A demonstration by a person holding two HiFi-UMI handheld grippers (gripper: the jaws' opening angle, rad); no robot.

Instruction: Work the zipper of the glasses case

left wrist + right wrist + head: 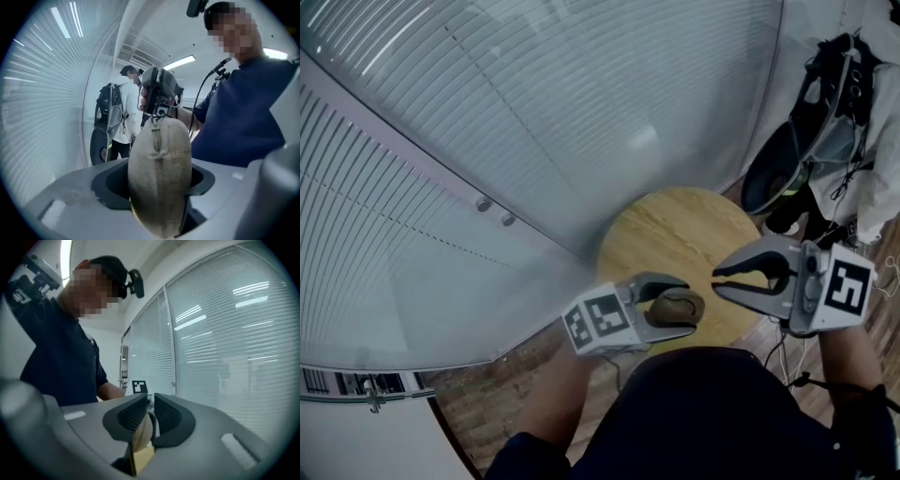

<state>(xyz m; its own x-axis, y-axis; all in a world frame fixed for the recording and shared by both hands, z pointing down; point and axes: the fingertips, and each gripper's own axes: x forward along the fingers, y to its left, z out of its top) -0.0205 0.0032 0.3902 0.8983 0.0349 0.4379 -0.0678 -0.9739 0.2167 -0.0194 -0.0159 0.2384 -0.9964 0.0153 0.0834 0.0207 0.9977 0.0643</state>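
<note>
The glasses case (673, 307) is a tan, oval fabric case held in the air over the table, and my left gripper (686, 306) is shut across its middle. In the left gripper view the case (159, 178) stands on end between the dark pads (111, 185), its zipper seam facing the camera. My right gripper (717, 279) reaches in from the right with jaws shut, tips at the case's end. There it pinches the zipper pull (156, 123). In the right gripper view a tan strip (142, 432) shows between the closed pads of the gripper (150, 408).
A round wooden table (675, 225) lies below both grippers. A glass wall with blinds (534, 122) curves along the left. A black backpack (816, 122) and white cloth sit at the upper right. Another person wearing a backpack (112, 117) stands behind.
</note>
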